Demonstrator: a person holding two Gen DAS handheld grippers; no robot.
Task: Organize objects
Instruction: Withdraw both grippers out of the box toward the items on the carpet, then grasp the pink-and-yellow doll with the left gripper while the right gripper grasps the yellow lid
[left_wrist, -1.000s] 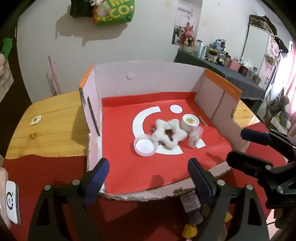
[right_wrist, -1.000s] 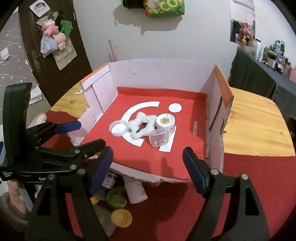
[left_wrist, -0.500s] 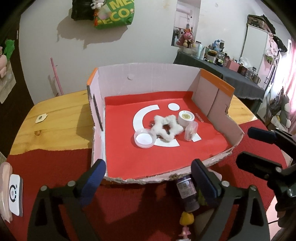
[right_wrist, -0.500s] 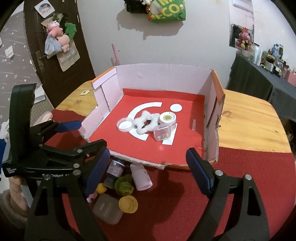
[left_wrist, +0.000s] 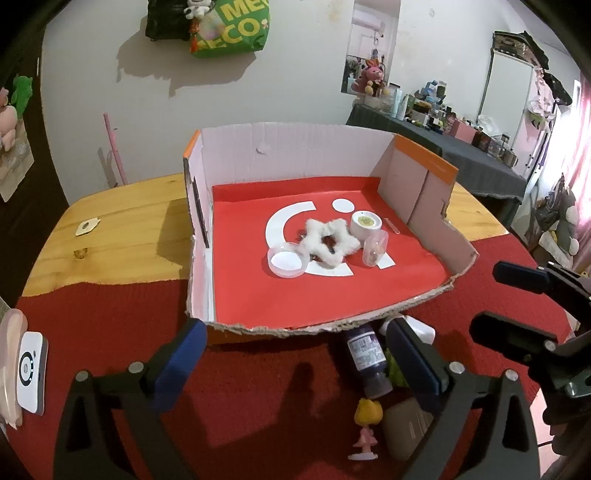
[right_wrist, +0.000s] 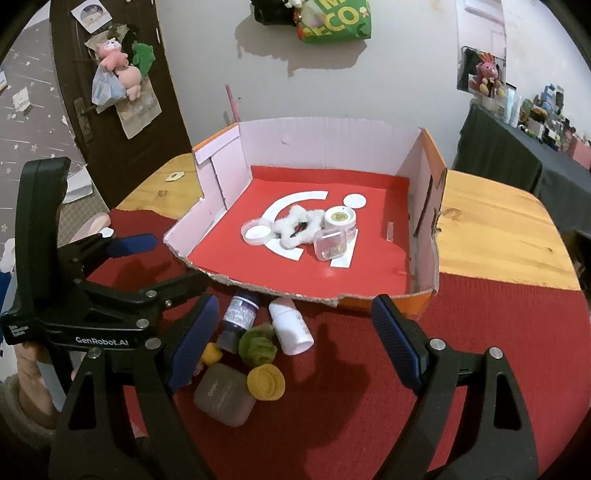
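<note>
A cardboard box (left_wrist: 295, 147) with a red floor holds a white fuzzy star scrunchie (left_wrist: 328, 240), a clear round dish (left_wrist: 287, 261), a white jar (left_wrist: 365, 225) and a small clear container (left_wrist: 375, 251). In front of the box, loose on the red cloth, lie a purple bottle (right_wrist: 240, 317), a white bottle (right_wrist: 291, 326), a green pompom (right_wrist: 257, 345), a yellow cap (right_wrist: 266, 382), a grey case (right_wrist: 223, 393) and a small figurine (left_wrist: 366, 424). My left gripper (left_wrist: 293, 343) hangs over the cloth before the box, its jaws opening with nothing between them. My right gripper (right_wrist: 291, 321) is open above the loose items, touching none.
The box sits on a wooden table (right_wrist: 491, 229) half covered by red cloth (right_wrist: 498, 332). A white device (left_wrist: 31, 371) lies at the cloth's left edge. A dark door (right_wrist: 110, 110) stands to the left and a cluttered dark side table (left_wrist: 461, 155) behind on the right.
Both grippers have drawn back from the box, so the loose items in front of it show more fully. Both pairs of jaws stand a little wider.
</note>
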